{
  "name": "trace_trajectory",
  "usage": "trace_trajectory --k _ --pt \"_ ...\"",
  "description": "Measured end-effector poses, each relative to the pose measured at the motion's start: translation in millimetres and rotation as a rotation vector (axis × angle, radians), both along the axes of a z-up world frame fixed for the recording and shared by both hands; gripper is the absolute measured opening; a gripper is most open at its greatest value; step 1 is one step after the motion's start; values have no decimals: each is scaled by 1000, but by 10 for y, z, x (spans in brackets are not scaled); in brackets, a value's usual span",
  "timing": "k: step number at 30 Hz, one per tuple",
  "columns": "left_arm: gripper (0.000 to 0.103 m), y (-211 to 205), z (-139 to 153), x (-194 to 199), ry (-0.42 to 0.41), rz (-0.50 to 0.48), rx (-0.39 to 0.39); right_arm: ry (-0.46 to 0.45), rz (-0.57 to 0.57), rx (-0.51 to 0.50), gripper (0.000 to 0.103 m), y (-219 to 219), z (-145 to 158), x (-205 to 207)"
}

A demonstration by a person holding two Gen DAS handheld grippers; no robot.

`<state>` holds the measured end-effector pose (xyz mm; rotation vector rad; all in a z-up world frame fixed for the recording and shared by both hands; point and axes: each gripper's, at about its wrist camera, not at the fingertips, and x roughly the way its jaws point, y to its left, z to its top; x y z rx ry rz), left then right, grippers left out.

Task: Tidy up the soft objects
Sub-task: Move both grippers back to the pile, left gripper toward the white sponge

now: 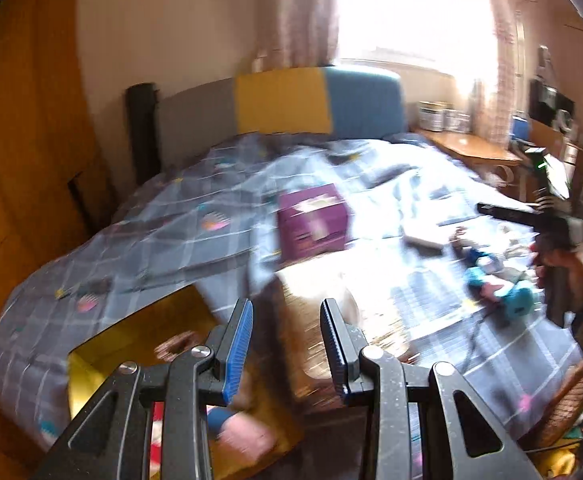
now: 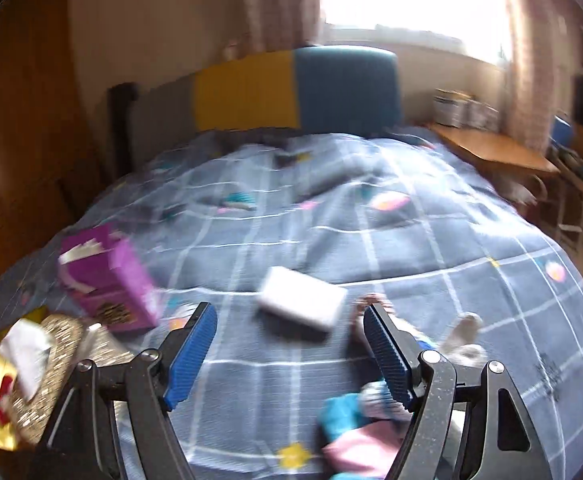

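Observation:
Both views are blurred. My left gripper (image 1: 285, 316) hangs over the near edge of the bed, jaws partly apart, and I make out nothing pinched between its blue pads. Below it stands a yellow box (image 1: 91, 376) with pink, blue and red soft things inside. A gold sequined piece (image 1: 355, 320) lies beside it. My right gripper (image 2: 289, 340) is open over the quilt, nothing between its fingers. A white block (image 2: 301, 300) lies just ahead of it. Blue and pink soft items (image 2: 355, 432) lie under its right finger. A hand holds the right gripper (image 1: 487, 209) at the right of the left wrist view.
A purple carton (image 1: 311, 224) (image 2: 107, 280) sits on the checked grey quilt (image 2: 331, 220). The yellow and blue headboard (image 1: 319, 100) is at the far end. A wooden desk (image 2: 491, 152) stands at the right, wooden cupboards (image 1: 19, 160) at the left, a wicker basket (image 1: 563, 408) at the lower right.

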<state>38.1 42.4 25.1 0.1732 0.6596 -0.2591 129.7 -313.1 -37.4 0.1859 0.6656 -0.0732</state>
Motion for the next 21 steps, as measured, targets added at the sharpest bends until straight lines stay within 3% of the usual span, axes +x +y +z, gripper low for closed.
trace_trajectory --k 8,10,12,16,21 --pt "40 -1124 113 426 101 -227 -43 74 -288 152 76 -960 -369 -56" --pt "53 -1402 29 565 143 -261 -38 68 -344 224 76 -1126 -393 -107" --pt "59 -1700 -124 737 230 -287 -50 58 -379 279 77 -1235 -398 -172" --pt "59 -2103 -481 1086 413 -290 -125 44 -419 340 78 -1331 -401 -237" --pt "57 -2375 -887 1565 562 -211 -199 31 -408 376 79 -1319 -373 -251"
